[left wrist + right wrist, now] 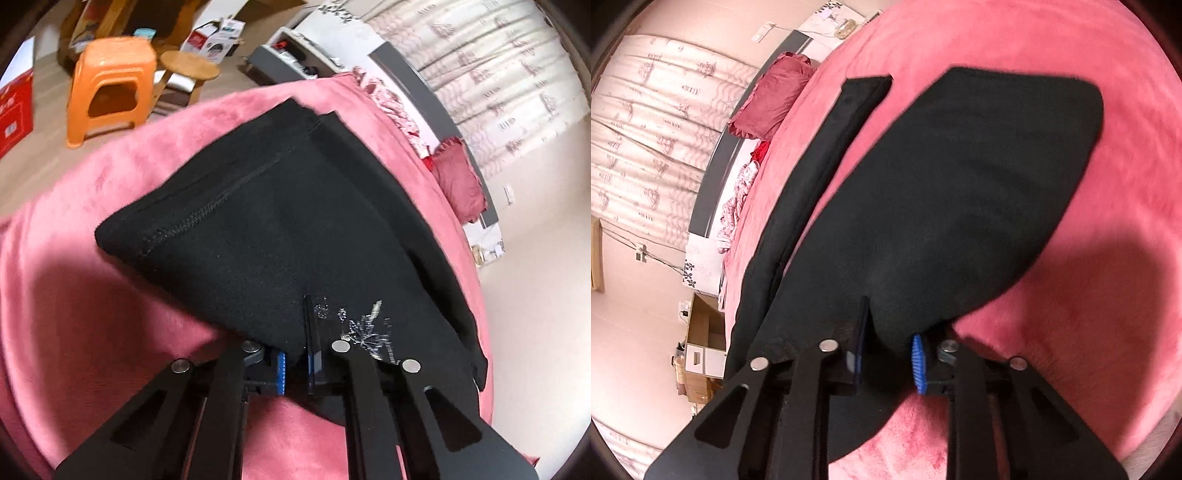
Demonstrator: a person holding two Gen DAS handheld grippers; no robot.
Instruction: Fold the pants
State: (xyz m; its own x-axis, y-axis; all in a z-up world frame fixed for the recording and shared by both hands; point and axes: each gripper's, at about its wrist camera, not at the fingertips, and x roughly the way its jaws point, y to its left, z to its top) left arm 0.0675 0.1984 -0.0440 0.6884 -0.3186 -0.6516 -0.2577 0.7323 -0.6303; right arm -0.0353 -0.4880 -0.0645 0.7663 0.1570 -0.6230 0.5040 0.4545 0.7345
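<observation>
Here the pink blanket takes up most of the room's middle, spread plush and flat over the bed, and on it lie the black pants, partly doubled over. From the left side they show a stitched seam running up the cloth and a silvery print near the close edge; from the right side a broad folded panel sits in the middle of the blanket, with a long narrow strip of the same black cloth lying beside it toward the headboard, a wedge of pink showing between the two. Behind the bed hangs a pale patterned curtain, and a dark red pillow rests at the bed's head end. On the floor past the far edge stands an orange plastic stool, with a small round wooden stool just beside it and some cardboard boxes further back. The left gripper sits at the near hem of the pants, its fingers closed in on the cloth's edge, one blue pad under the fabric and the other finger pressed on top by the silver print. The right gripper is likewise at the near edge of the folded panel, and its two blue-padded fingers pinch a bunched ridge of black cloth between them, the hem lifting slightly off the blanket there.
</observation>
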